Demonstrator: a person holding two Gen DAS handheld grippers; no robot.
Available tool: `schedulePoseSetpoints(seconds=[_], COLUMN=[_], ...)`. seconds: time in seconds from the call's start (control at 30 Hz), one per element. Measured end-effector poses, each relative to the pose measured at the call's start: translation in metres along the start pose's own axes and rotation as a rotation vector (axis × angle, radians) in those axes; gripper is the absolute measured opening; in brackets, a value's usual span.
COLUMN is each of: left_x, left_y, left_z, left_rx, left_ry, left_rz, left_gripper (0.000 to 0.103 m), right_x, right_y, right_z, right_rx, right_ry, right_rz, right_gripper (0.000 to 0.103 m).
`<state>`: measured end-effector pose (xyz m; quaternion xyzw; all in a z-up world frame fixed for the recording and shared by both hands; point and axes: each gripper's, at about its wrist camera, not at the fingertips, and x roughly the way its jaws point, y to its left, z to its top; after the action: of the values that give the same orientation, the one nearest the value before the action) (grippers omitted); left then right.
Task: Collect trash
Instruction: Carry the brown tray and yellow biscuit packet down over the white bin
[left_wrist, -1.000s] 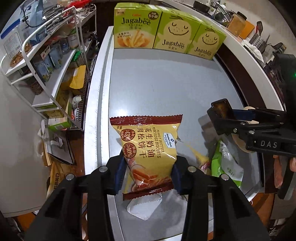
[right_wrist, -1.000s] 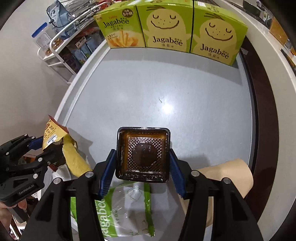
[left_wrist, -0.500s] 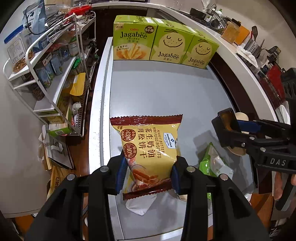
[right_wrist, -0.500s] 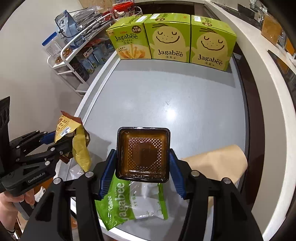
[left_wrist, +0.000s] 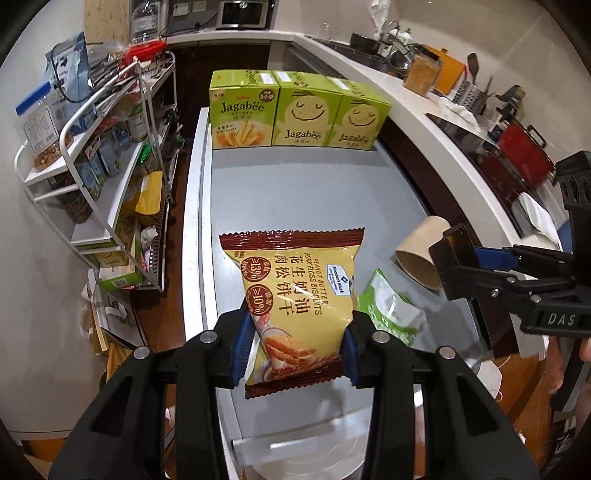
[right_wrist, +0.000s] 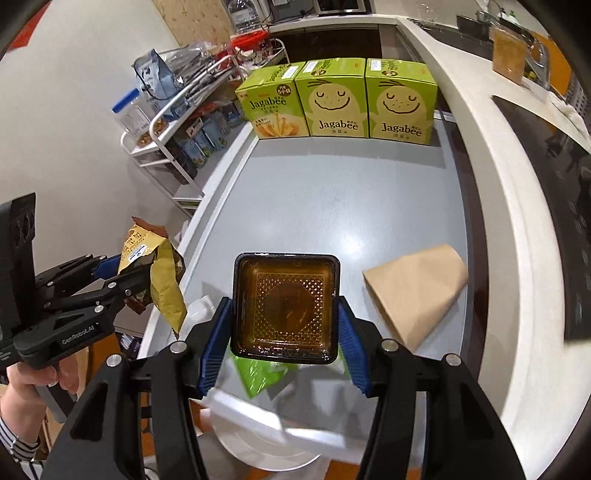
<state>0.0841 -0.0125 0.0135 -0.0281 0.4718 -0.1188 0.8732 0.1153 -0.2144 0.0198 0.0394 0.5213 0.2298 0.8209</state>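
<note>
We see a yellow biscuit packet (left_wrist: 295, 295) with brown ends, an amber diamond-embossed plastic tray (right_wrist: 284, 306), lime-green Jagabee boxes (right_wrist: 336, 103) at twelve o'clock, and a tan paper cup (right_wrist: 417, 288) at three o'clock.

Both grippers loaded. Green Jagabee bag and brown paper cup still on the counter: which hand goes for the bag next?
Neither can yet: left gripper clamps the biscuit wrapper, right gripper clamps the brown tray. Once emptied, probably right: the green bag lies directly under its fingers, while it sits off to the side in the left view.

green bag (right_wrist: 263, 373) blurred, half hidden
</note>
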Motion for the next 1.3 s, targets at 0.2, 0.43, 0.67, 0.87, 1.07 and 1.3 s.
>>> schedulePoseSetpoints(seconds=[0.2,0.43,0.67,0.87,1.07,1.3], left_x=[-0.024,-0.045,-0.054,-0.049,-0.035,-0.014], left_y=[-0.006,-0.016,-0.027,-0.036,-0.039,-0.039], left_z=[-0.019,-0.046,-0.073,-0.102,-0.135,-0.169], left_rx=[0.026,0.069,0.122,0.161,0.187,0.186], left_ry=[-0.016,-0.013,0.013,0.082,0.169,0.249], left_rz=[-0.008,-0.011,-0.011,-0.027,-0.026,-0.011], left_gripper=[0.041,0.041,0.041,0.041,0.041,0.041], right_x=[-0.029,-0.048,-0.057,-0.047,-0.023,0.012], right_y=[-0.001,0.004,0.017,0.031,0.038,0.043], right_z=[-0.026,-0.056,-0.083,-0.112,-0.140,-0.171], right_rx=[0.012,0.015,-0.005,-0.026,-0.046,-0.061], right_ry=[-0.016,-0.006,0.030,0.106,0.198,0.284], right_rz=[0.021,0.037,0.064,0.092,0.091,0.070], right_gripper=[0.054,0.054,0.054,0.054,0.054,0.054])
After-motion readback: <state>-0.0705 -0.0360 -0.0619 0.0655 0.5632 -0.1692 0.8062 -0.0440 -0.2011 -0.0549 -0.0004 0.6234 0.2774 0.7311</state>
